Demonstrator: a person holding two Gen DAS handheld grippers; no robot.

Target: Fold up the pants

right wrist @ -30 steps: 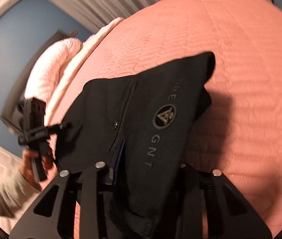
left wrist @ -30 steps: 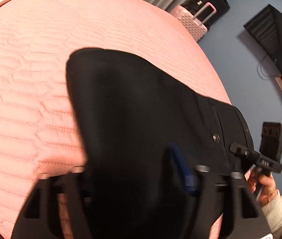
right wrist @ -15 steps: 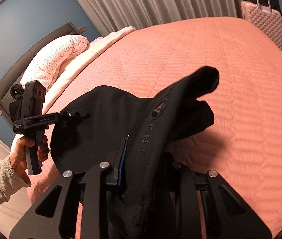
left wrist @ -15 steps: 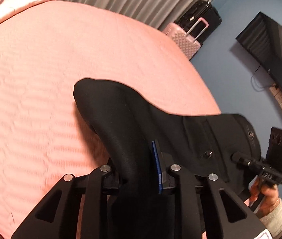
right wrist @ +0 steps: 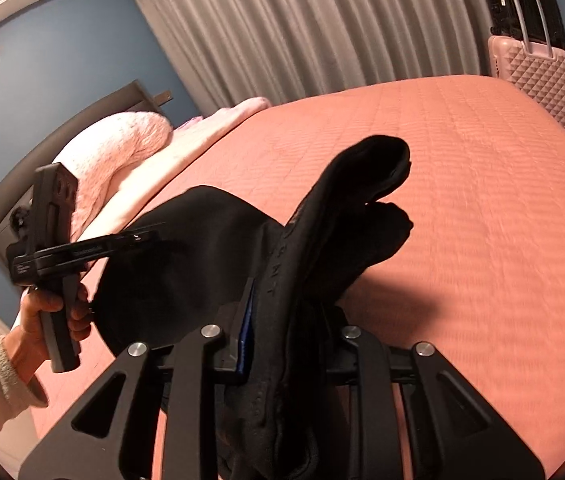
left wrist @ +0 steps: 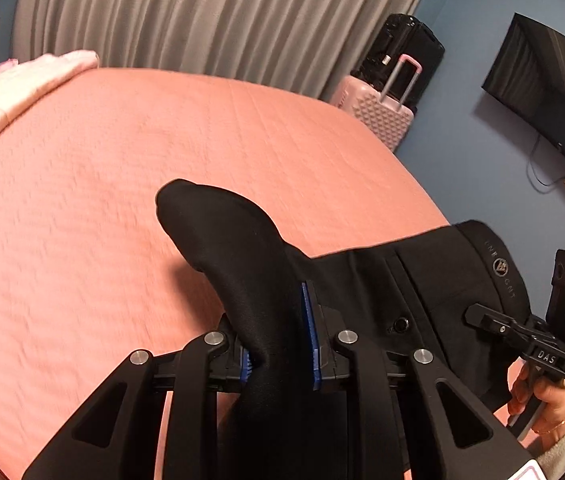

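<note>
Two grippers hold the black pants [left wrist: 362, 280] up over the pink bed [left wrist: 122, 200]. The left gripper [left wrist: 278, 340] has just been squeezing in, and its blue pads pinch a fold of cloth. The right gripper [right wrist: 294, 344] has been squeezing in too and is clamped on a thick bunch of waistband. The cloth hangs stretched between them. A pink suitcase [right wrist: 534, 76] stands by the grey curtain [left wrist: 202, 16].
</note>
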